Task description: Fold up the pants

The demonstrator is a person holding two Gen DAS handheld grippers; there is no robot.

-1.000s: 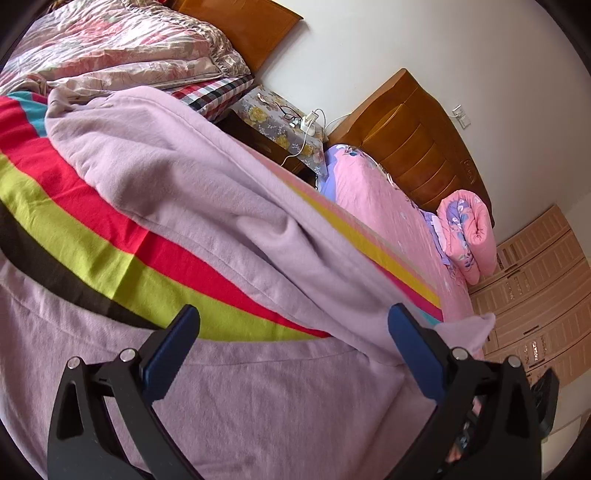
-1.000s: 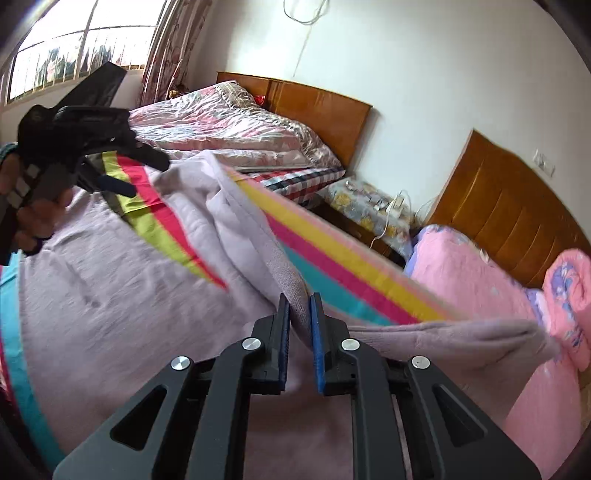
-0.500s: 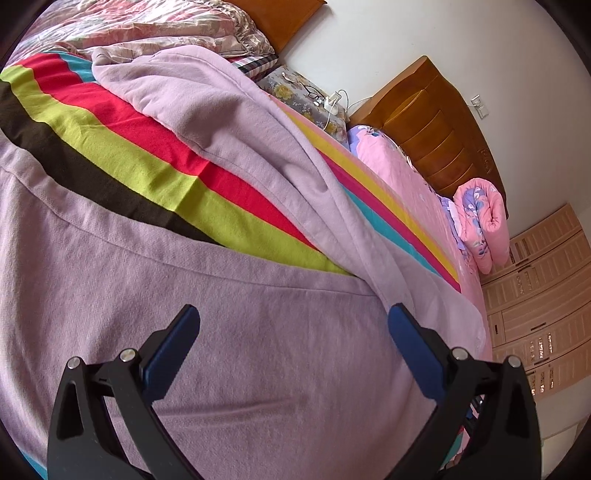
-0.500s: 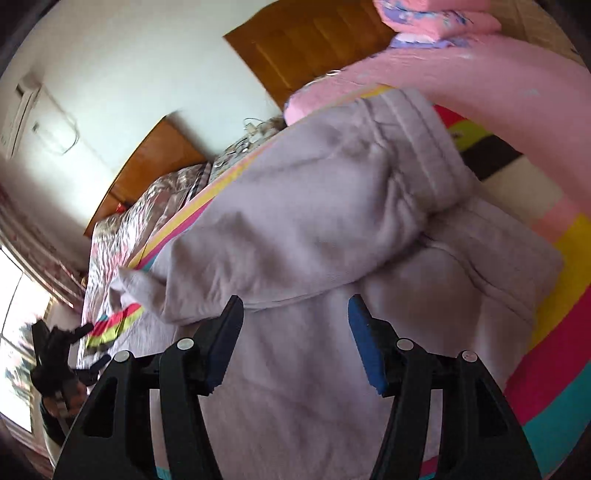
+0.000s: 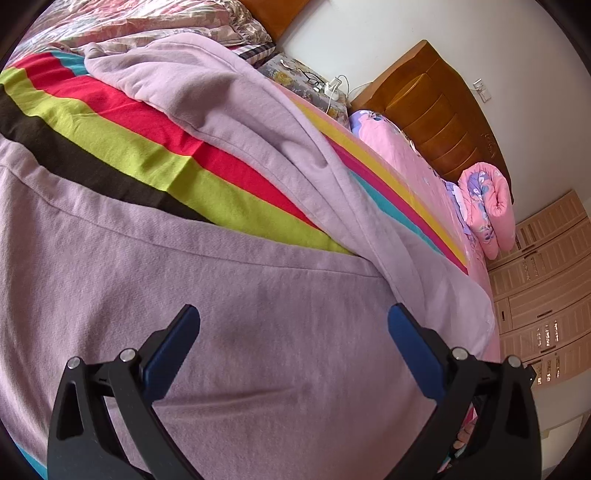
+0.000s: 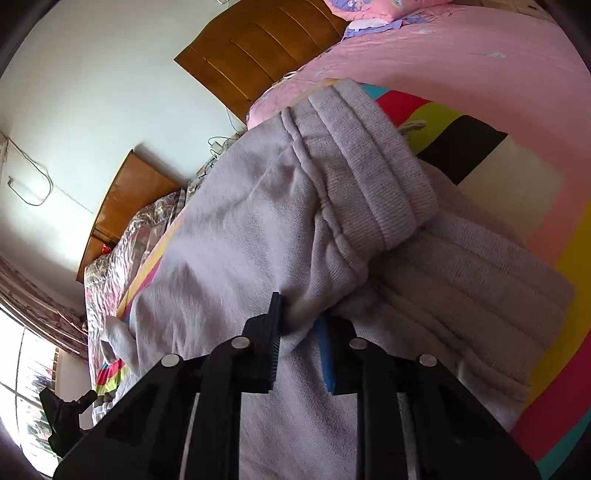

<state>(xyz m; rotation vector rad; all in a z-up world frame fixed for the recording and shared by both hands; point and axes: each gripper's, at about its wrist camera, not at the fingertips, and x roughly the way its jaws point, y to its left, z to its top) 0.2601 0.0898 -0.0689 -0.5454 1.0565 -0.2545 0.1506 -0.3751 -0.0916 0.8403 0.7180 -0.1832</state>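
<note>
Lilac sweatpants lie spread on a striped blanket on the bed. In the left wrist view one leg runs away from me beside the near leg. My left gripper is open and empty just above the near fabric. In the right wrist view the ribbed waistband is partly folded over the pants. My right gripper is shut on a fold of the pants just below the waistband. The left gripper also shows in the right wrist view, far down the leg.
A second bed with a pink sheet and a rolled pink quilt stands beyond. A nightstand with cables sits between wooden headboards. A floral quilt lies at the head of this bed. A wardrobe is at the right.
My right gripper let go of the leg, opened, moved to the waistband end and closed on a fold there. My left gripper stayed open and shifted a little over the fabric.
</note>
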